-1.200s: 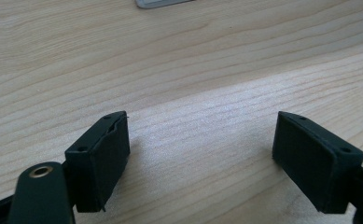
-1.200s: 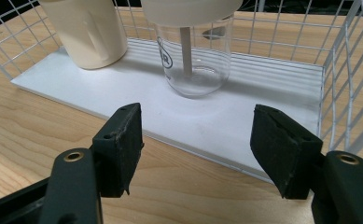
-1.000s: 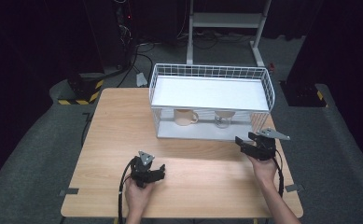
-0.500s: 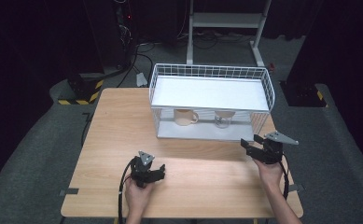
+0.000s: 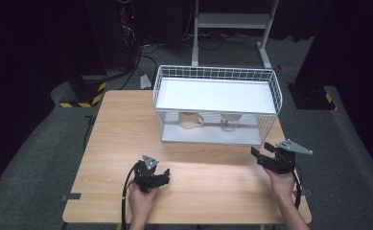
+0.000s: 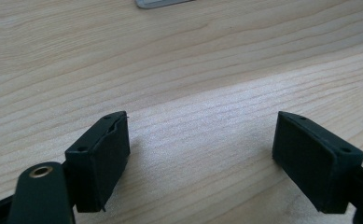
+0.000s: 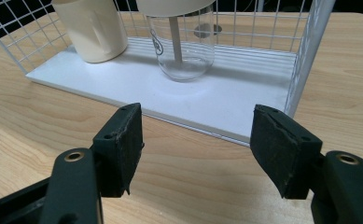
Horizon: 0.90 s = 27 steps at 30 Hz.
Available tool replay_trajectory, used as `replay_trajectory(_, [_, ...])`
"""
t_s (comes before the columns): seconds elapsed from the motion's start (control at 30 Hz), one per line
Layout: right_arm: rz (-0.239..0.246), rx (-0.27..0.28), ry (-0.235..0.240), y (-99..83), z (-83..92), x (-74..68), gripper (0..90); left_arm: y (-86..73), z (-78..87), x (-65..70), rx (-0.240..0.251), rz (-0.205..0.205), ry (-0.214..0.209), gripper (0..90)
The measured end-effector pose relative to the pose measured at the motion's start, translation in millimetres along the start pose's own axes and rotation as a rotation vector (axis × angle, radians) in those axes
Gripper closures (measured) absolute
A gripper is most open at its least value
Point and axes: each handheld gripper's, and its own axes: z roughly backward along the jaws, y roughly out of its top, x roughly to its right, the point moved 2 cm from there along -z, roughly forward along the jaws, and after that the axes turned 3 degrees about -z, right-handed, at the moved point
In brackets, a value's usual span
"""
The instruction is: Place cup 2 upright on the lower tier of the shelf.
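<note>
- My right gripper [image 7: 195, 154] hung spread and empty before the wire rack [image 5: 270, 84].
- Inside the rack, the glass cup [image 7: 183, 44] and cream mug [image 7: 93, 28] probably stood untouched.
- My left gripper [image 6: 200, 161] sat spread, empty, well apart from the rack.

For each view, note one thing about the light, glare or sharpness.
High view: table brightly lit, surroundings nearly black. Left gripper view: a pale sheen crosses the wood; the near jaws look slightly soft. Right gripper view: the glass and mug are sharp, with a soft shadow on the white shelf base.

Wire rack [image 5: 270, 91] on wooden table [image 5: 122, 124].
</note>
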Motion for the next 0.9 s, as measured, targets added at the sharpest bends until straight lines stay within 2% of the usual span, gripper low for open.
replay_trajectory(0.9, [-0.002, 0.003, -0.009, -23.4, 21.2, 6.8, 35.7, 0.0, 0.0, -0.1, 0.0, -0.001, 0.0, 19.3])
